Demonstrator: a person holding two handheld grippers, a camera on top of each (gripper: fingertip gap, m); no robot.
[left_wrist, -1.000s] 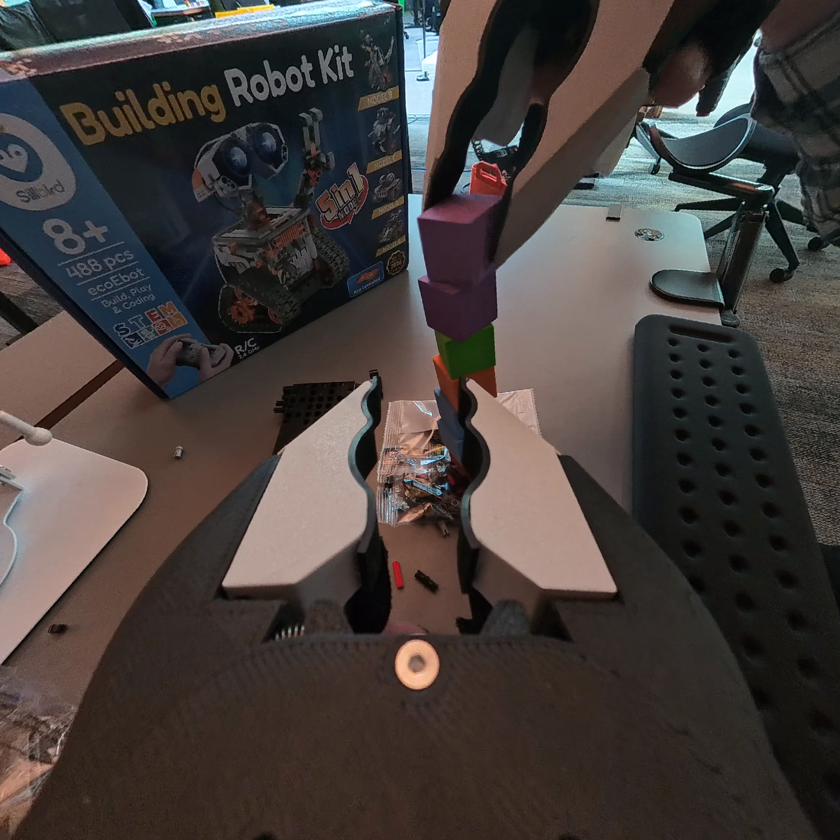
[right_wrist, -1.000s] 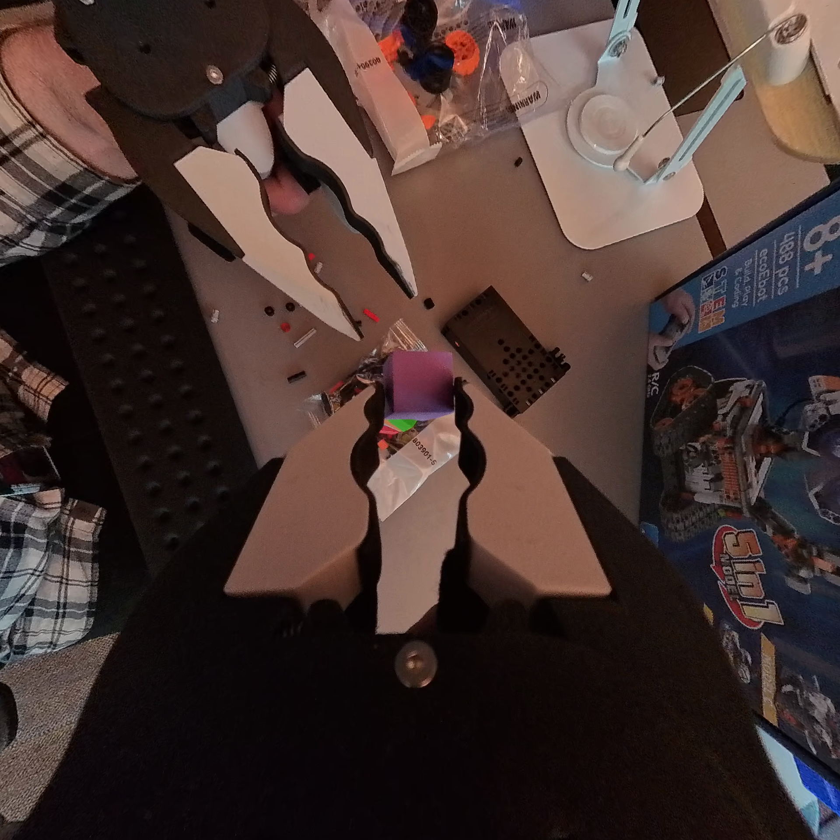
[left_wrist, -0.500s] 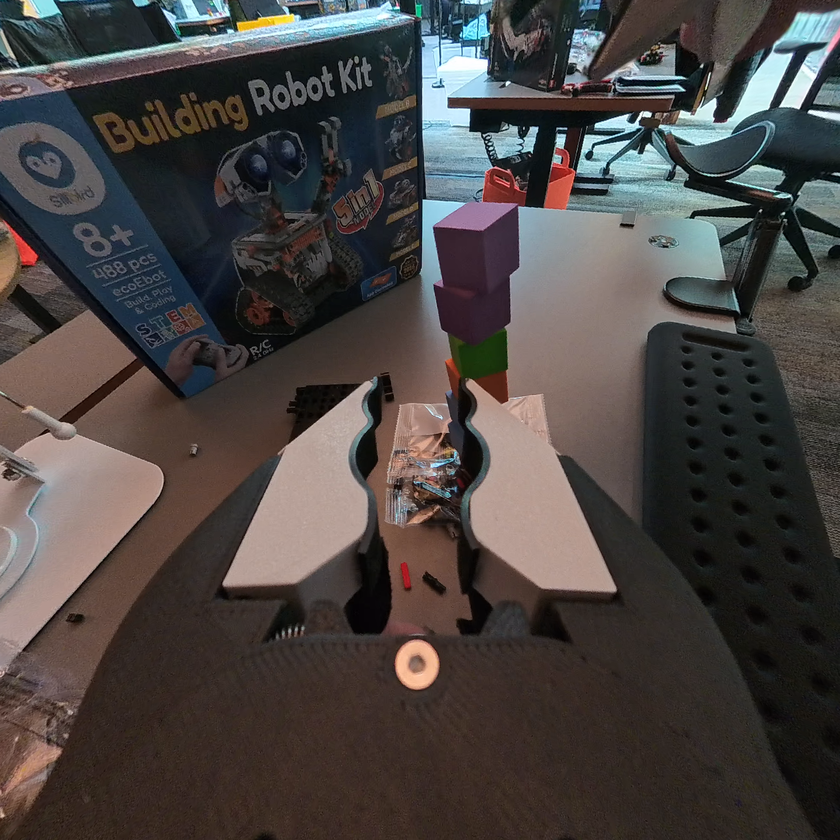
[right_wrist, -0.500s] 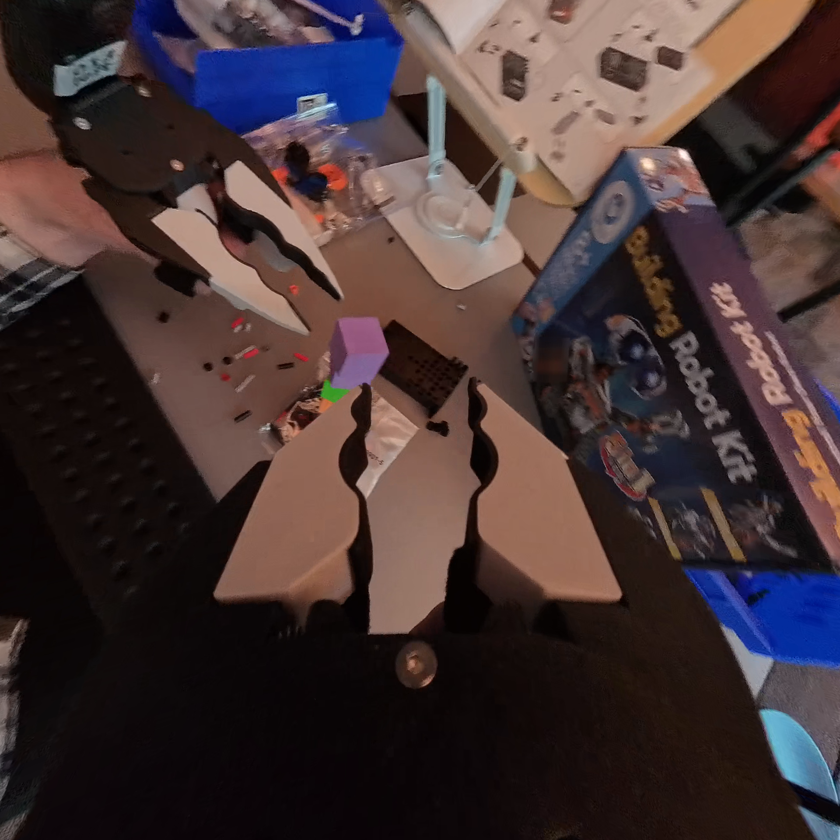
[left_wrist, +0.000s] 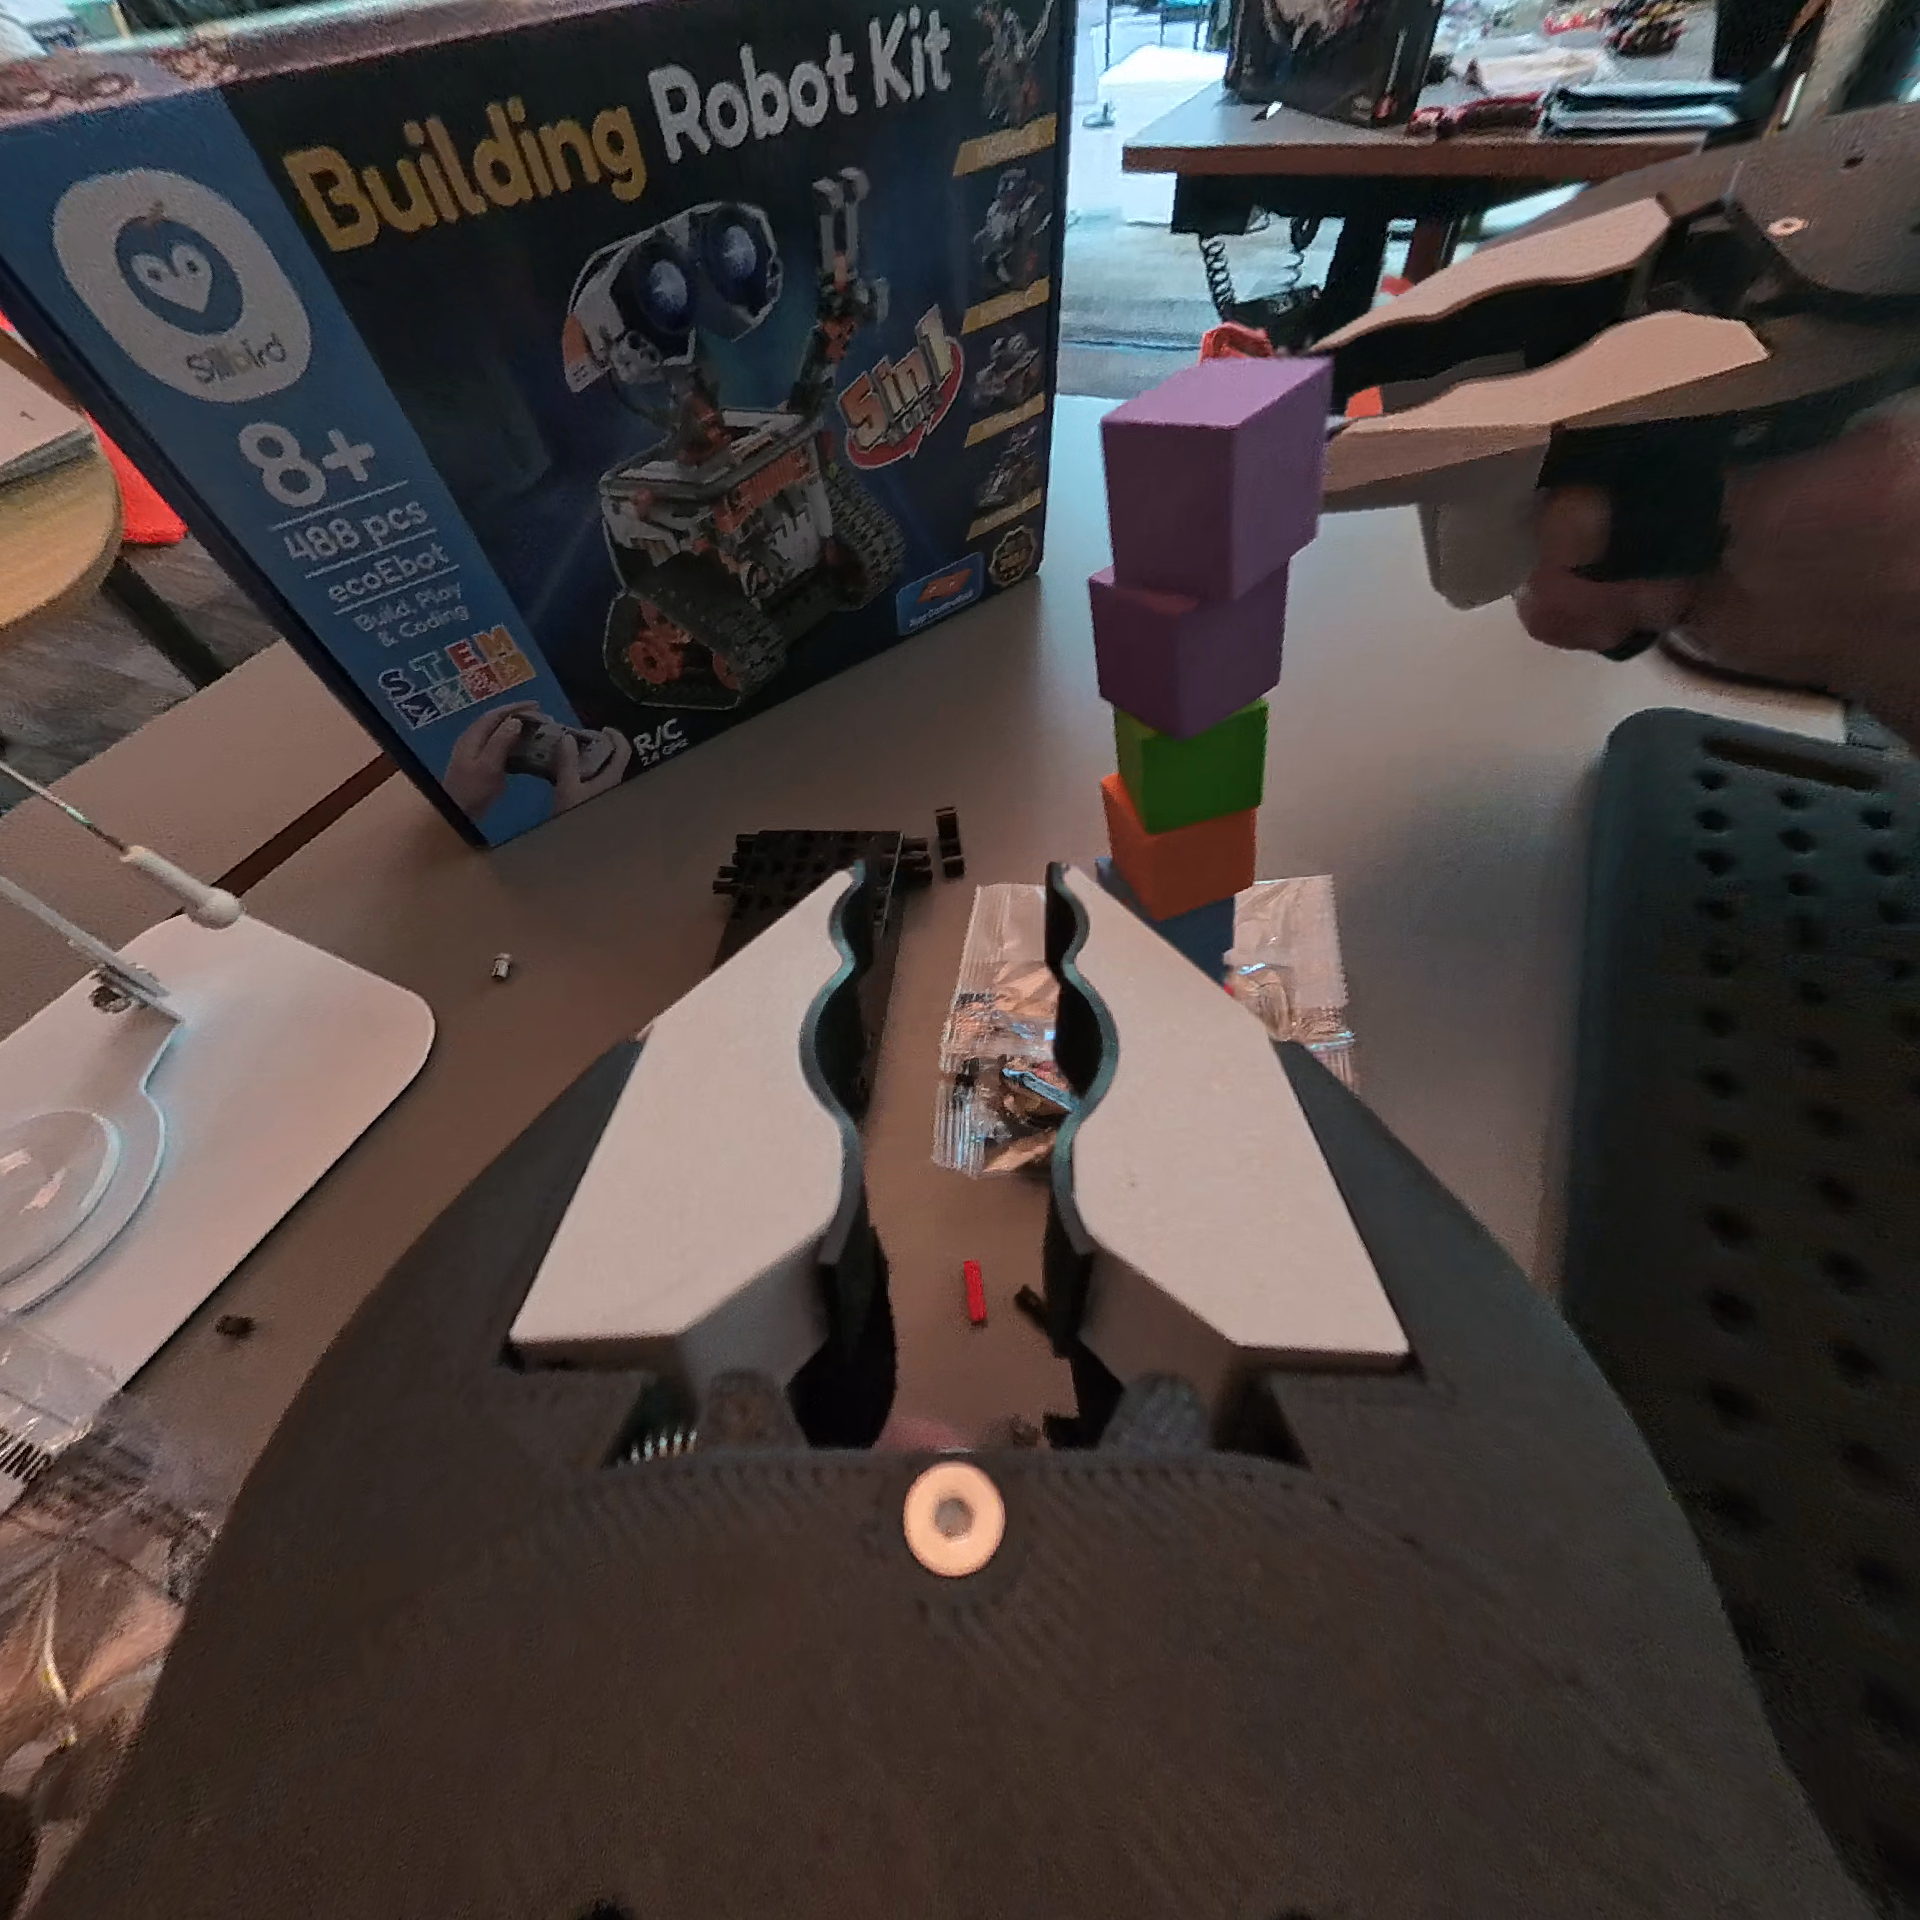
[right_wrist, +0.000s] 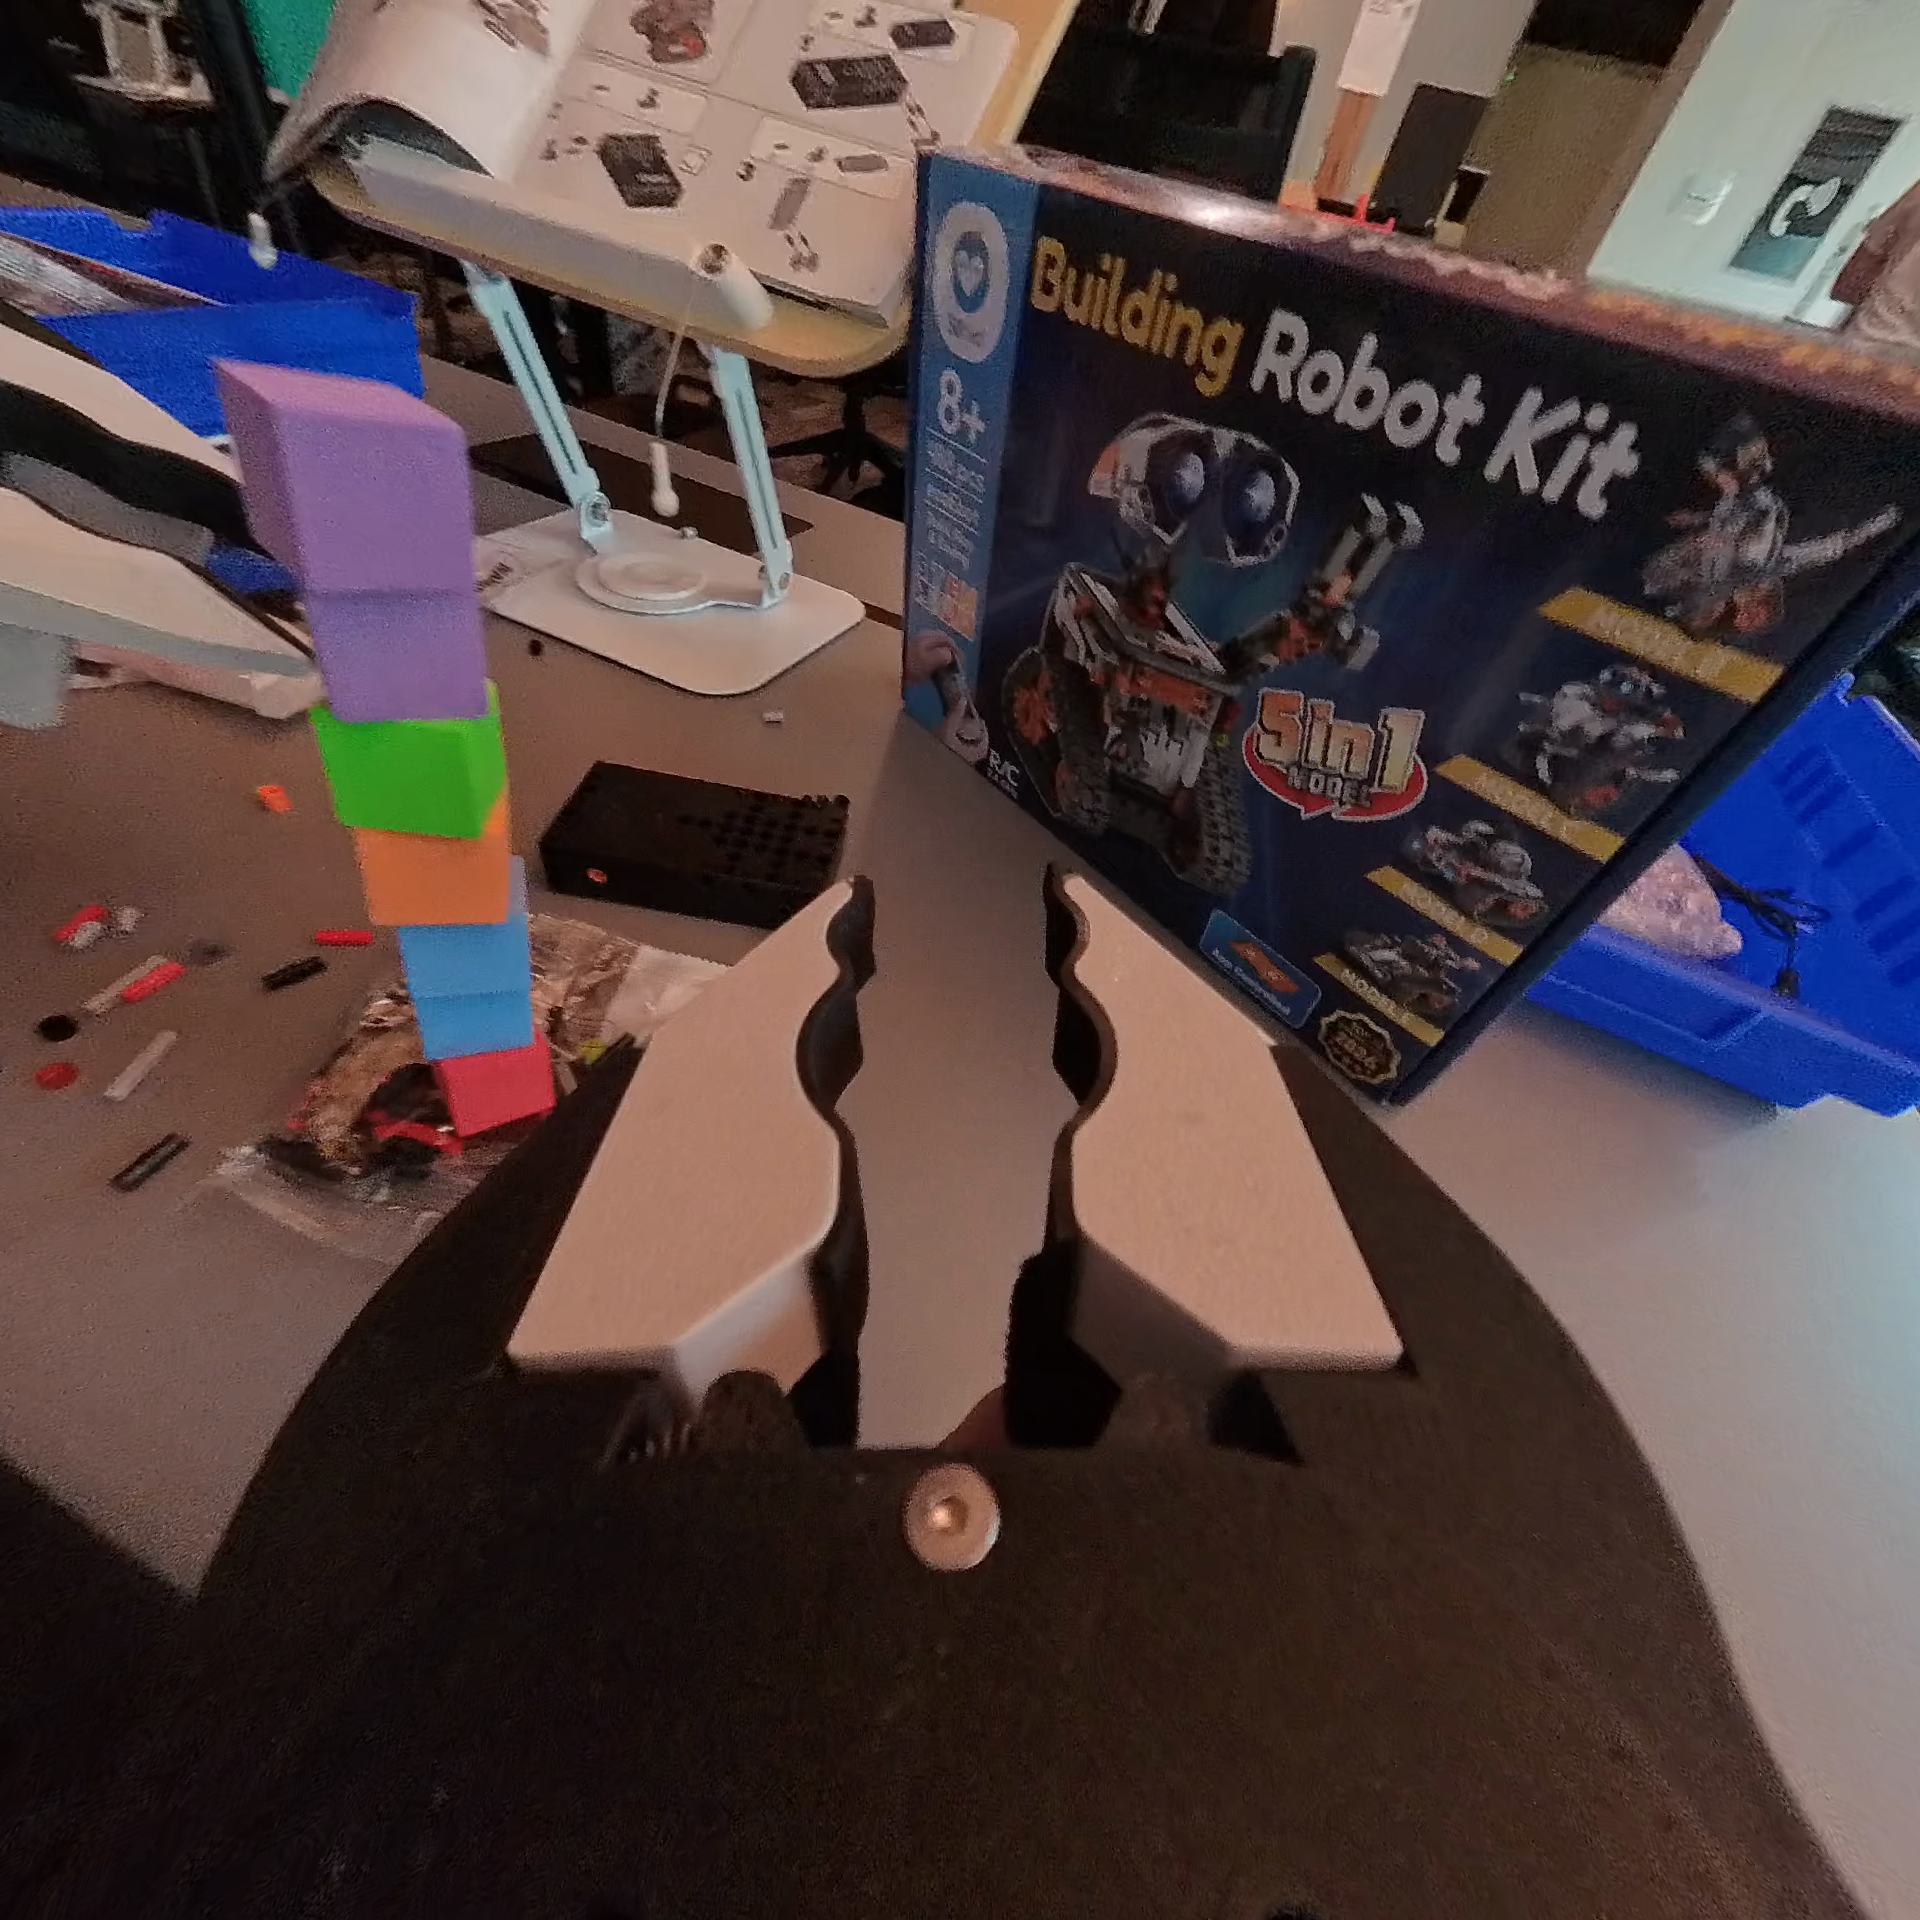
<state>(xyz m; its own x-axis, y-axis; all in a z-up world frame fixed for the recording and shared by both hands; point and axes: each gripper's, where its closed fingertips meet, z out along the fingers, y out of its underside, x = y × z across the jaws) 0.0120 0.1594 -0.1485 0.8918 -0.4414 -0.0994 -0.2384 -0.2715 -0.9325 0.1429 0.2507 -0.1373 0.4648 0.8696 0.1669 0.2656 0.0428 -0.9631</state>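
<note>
Right gripper (left_wrist: 1325, 405) lowered level beside stack (right_wrist: 405, 727), empty.

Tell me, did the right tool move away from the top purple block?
Yes. The right tool let go of the top purple block and swung off it; in its own view the block stack now stands far left, and the tool faces the kit box.

Bare table (right_wrist: 935, 831) lies open between the leaning block tower (right_wrist: 416, 748) and the upright kit box (right_wrist: 1351, 623).
</note>
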